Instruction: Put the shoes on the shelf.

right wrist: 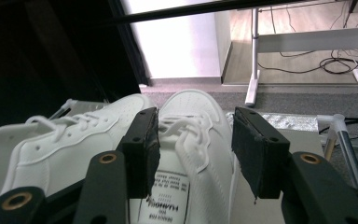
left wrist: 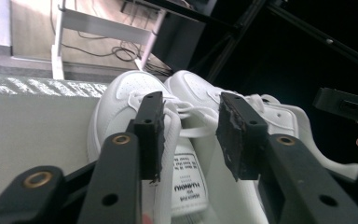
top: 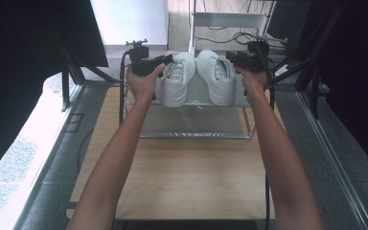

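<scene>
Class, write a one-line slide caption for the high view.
Two hands bring a claw to each of two white shoes on a rack.

White shoes (top: 199, 76) — black jaws — pale wood table (top: 191, 177).

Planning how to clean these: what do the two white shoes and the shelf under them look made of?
The left shoe and right shoe look like smooth white leather or synthetic, matte, with perforated toes and stitched panels. The shelf seems pale sheet on thin metal tubing; which material the sheet is stays unclear.
</scene>
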Demonstrator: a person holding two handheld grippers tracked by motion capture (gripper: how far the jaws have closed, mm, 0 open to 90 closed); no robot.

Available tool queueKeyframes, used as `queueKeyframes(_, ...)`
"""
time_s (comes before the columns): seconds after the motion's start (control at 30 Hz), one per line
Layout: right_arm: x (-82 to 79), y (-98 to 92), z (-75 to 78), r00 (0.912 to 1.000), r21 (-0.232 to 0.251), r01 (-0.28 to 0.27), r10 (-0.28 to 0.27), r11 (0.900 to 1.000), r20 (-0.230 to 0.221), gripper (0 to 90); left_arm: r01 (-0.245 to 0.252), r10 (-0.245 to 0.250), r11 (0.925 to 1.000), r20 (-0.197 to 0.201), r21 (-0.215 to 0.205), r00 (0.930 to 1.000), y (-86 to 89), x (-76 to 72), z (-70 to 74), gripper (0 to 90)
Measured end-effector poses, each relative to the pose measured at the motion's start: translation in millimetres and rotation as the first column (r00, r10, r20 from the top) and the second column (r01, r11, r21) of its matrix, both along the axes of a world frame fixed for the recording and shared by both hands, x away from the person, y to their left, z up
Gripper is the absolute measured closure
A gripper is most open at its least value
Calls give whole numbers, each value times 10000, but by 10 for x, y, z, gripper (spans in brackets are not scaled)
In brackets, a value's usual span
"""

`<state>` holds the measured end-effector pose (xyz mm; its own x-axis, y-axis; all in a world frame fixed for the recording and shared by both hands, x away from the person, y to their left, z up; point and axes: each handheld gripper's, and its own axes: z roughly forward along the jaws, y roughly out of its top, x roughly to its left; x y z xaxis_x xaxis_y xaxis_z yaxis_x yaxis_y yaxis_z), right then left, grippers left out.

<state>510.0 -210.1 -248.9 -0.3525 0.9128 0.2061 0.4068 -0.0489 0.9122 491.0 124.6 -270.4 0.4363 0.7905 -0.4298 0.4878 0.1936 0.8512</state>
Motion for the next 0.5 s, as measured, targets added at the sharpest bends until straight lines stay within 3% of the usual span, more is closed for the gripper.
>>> queueKeyframes(0.1,-80,-38,25,9999,-230,-142,142,9996,-33,528,9,-9,10000,216,31,9998,55,-85,12,662)
queueKeyframes(0.23,-226,-152,32,9995,-81,-199,201,9998,233,552,121,-120,9999,253,-59,9996,166,-202,19,681)
queueKeyframes(0.3,-315,-220,23,9989,-162,-231,237,9996,395,582,306,-302,9994,268,-160,9992,216,-251,20,682)
queueKeyframes(0.4,-441,-315,-8,9978,-377,-401,420,9985,507,648,376,-381,9992,317,160,9988,305,-358,21,688)
queueKeyframes(0.5,-512,-368,-55,9967,-550,-607,635,9966,510,694,348,-351,9994,298,90,9989,389,-445,-15,756)
